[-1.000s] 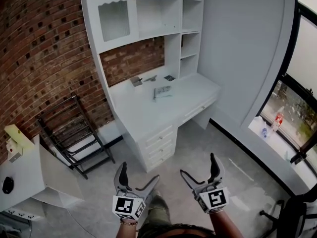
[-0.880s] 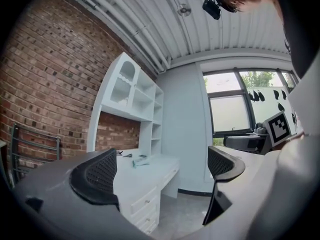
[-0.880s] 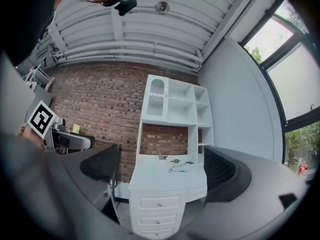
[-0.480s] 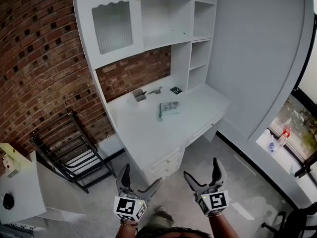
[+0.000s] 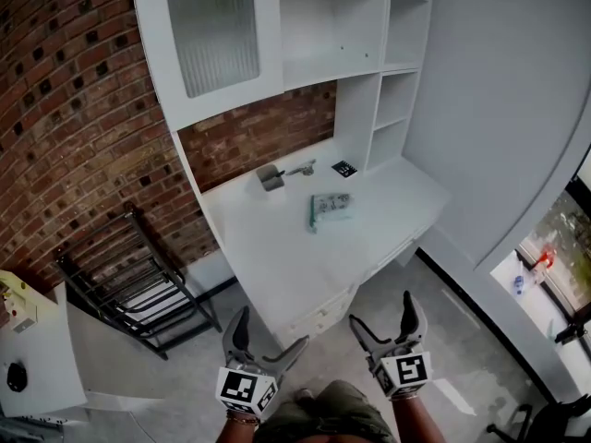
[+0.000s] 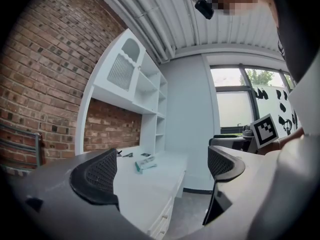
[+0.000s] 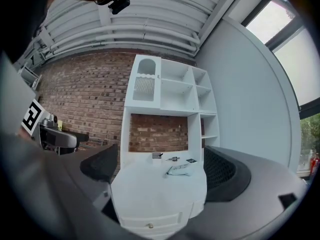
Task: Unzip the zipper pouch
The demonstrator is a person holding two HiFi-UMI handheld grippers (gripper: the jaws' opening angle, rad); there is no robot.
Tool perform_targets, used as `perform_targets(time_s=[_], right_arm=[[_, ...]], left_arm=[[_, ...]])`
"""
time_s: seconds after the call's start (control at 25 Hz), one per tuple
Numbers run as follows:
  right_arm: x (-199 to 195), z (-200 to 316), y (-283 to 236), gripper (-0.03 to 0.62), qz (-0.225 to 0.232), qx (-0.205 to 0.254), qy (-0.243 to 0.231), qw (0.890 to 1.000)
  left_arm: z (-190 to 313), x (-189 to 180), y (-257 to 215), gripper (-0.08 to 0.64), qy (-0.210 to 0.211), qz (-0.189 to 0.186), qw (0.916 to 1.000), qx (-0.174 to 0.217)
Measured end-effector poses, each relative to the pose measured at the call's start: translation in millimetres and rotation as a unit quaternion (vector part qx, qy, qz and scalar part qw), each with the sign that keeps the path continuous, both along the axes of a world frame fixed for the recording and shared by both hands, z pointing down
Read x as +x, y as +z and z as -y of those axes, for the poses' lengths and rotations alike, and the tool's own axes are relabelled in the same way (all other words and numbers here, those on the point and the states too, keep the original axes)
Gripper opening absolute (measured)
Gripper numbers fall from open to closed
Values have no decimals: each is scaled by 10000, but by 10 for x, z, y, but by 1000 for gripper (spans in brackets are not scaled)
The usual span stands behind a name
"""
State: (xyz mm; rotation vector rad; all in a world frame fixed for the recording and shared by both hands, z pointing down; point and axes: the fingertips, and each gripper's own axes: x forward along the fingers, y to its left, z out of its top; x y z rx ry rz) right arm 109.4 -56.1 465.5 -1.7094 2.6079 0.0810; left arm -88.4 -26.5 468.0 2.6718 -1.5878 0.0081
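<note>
Head view: left gripper point(image 5: 271, 330), right gripper point(image 5: 382, 312) agape before desk point(image 5: 277, 238) edge

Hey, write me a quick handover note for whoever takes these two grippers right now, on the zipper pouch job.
Left gripper: open, empty, held low in front of the desk.
Right gripper: open, empty, beside it.
Zipper pouch: flat on the desk top, far from both grippers.
Done: nothing; zipper too small to read.
Left: step up, probably pin the pouch with one gripper, pull the zipper tab with the other.
</note>
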Motion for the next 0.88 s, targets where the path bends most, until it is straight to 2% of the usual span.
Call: perform_targets(time_s=[0.36,0.88], right_arm=[[-29,649,90,537,-114,-144,-122,9998],[-88,2213,25,537,-543,-213,-571,9967]], left_arm=[[575,-175,70,568,-318,-18,9994,-92],[1927,-298,-38,568,-862,-81,9962,-13]])
